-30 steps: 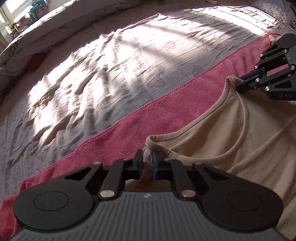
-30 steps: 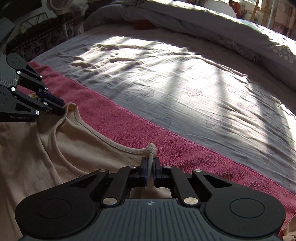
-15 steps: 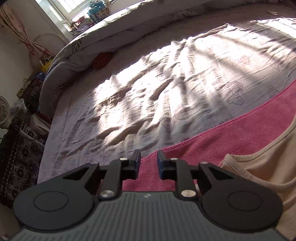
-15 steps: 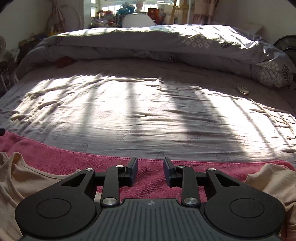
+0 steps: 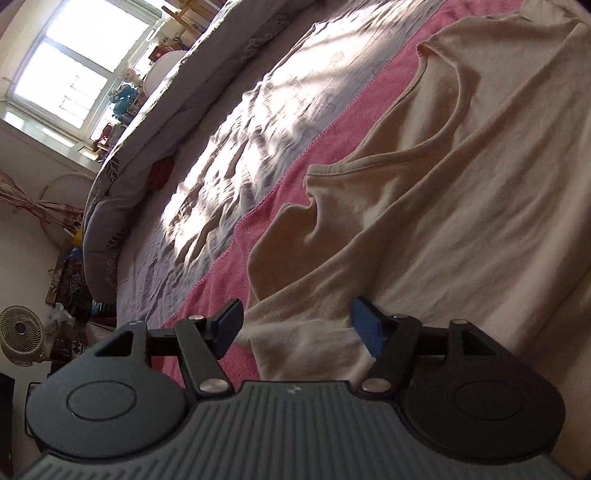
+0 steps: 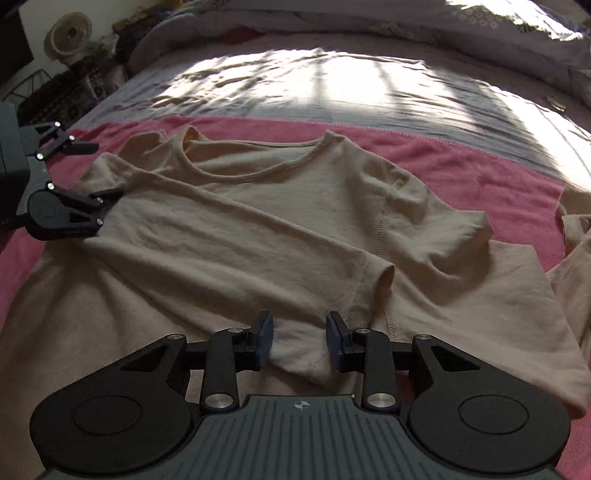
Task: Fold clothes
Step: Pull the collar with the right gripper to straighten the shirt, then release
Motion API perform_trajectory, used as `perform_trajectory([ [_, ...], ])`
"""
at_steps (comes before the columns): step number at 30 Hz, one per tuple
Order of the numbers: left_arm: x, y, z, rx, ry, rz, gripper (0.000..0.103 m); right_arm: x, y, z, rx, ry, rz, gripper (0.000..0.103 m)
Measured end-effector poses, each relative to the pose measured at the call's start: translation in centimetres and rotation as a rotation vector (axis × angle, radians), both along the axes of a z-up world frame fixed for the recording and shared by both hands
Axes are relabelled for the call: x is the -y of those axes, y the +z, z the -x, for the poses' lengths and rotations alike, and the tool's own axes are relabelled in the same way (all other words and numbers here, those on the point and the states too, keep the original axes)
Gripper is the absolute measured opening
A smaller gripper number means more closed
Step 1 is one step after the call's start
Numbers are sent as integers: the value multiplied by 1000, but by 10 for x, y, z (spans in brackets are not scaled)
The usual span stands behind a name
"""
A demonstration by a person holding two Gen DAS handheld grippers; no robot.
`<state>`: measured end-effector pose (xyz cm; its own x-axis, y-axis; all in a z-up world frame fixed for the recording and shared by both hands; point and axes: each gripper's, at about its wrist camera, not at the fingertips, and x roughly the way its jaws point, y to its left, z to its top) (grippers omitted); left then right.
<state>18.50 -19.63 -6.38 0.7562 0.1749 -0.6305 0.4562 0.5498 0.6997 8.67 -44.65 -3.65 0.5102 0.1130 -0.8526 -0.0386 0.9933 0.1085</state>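
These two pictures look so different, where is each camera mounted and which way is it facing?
Left wrist view: sits on the left gripper, tilted, looking along the bed's left side over the beige T-shirt toward a window; its own jaws are opening, with the shirt's edge between them.
Right wrist view: sits on the right gripper, looking across the shirt toward the far bedding; its own fingers stand apart over the cloth, and the left gripper shows at the left.
Shared: shirt, pink towel, grey sheet, fan.

The T-shirt (image 6: 258, 229) lay on a towel (image 6: 461, 162) across the bed (image 6: 332, 81); a fan (image 6: 70, 35) stood upper left, another garment (image 6: 576, 236) at right.
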Motion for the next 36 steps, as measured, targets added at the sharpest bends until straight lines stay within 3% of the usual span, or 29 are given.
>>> perform_trajectory([
  [1,-4,1,-7,22,66,-24,72,8,6,3,-13,-54,6,31],
  [3,-13,4,-21,61,201,-67,72,34,28,21,80,-167,57,37],
  [4,-18,7,-26,72,256,-76,72,51,35,28,118,-243,105,42],
  [5,-23,10,-30,80,306,-80,72,68,43,35,156,-319,153,58],
  [6,-26,13,-30,91,333,-87,72,90,45,36,175,-409,186,65],
  [9,-20,24,-17,92,313,-56,72,164,33,37,150,-692,195,65],
  [12,0,36,4,50,232,51,72,209,11,28,138,-827,158,64],
  [15,27,52,30,-84,166,257,72,237,-12,15,140,-915,122,64],
  [17,50,60,46,-165,128,380,72,240,-30,1,122,-935,77,64],
  [19,78,58,58,-188,93,423,72,232,-40,-13,119,-918,108,67],
  [20,91,54,62,-195,82,428,72,227,-40,-18,115,-885,118,53],
  [22,114,43,63,-210,79,418,72,223,-34,-22,113,-842,104,12],
  [25,137,27,59,-233,108,378,72,226,-16,-8,153,-870,39,8],
  [28,136,33,55,-230,134,390,72,231,3,19,221,-936,27,8],
  [33,98,45,54,-196,208,358,73,240,43,71,359,-1080,24,8],
  [36,66,50,50,-177,281,325,73,232,88,84,470,-1041,23,8],
])
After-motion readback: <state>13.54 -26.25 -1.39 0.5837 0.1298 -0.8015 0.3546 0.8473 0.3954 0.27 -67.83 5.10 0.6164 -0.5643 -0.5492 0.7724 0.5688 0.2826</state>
